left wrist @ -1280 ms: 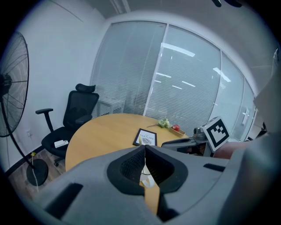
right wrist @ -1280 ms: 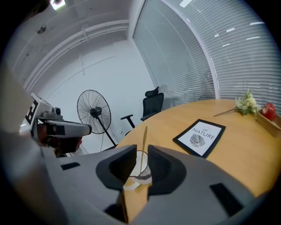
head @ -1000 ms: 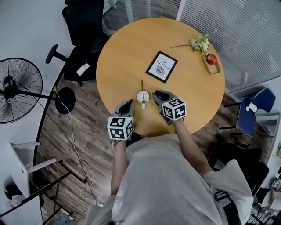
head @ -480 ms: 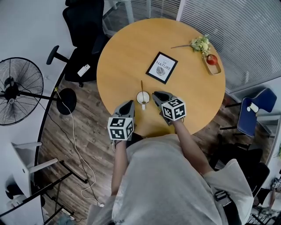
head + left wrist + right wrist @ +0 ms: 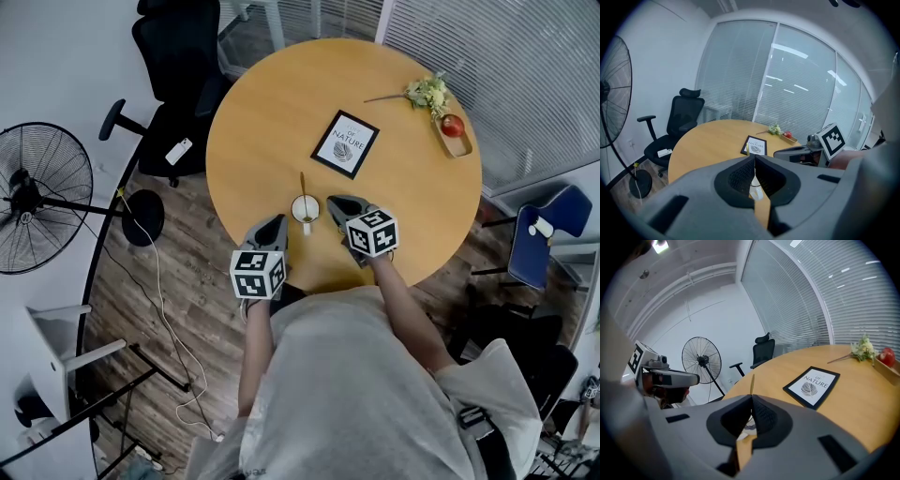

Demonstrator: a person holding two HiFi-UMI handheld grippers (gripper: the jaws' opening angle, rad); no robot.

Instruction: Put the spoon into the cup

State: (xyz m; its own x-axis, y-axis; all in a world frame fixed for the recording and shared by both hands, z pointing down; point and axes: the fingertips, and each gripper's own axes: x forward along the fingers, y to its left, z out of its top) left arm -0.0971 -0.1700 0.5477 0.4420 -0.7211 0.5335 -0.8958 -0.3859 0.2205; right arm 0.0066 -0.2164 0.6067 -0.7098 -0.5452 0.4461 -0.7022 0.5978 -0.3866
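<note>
A white cup (image 5: 305, 207) stands near the front edge of the round wooden table (image 5: 262, 112). The gold spoon (image 5: 302, 183) stands in it, handle pointing to the far side. My left gripper (image 5: 277, 219) rests just left of the cup and my right gripper (image 5: 331, 200) just right of it; both are shut with nothing between the jaws. In the left gripper view the shut jaws hide most of the cup (image 5: 756, 191), and the spoon (image 5: 747, 150) handle rises above them. In the right gripper view the spoon (image 5: 751, 382) handle likewise shows above the shut jaws.
A framed "Of Nature" card (image 5: 345, 142) lies mid-table. Flowers (image 5: 427, 92) and a wooden tray with a red apple (image 5: 453, 131) sit at the far right rim. A black office chair (image 5: 178, 56), a floor fan (image 5: 37, 192) and a blue chair (image 5: 539, 239) surround the table.
</note>
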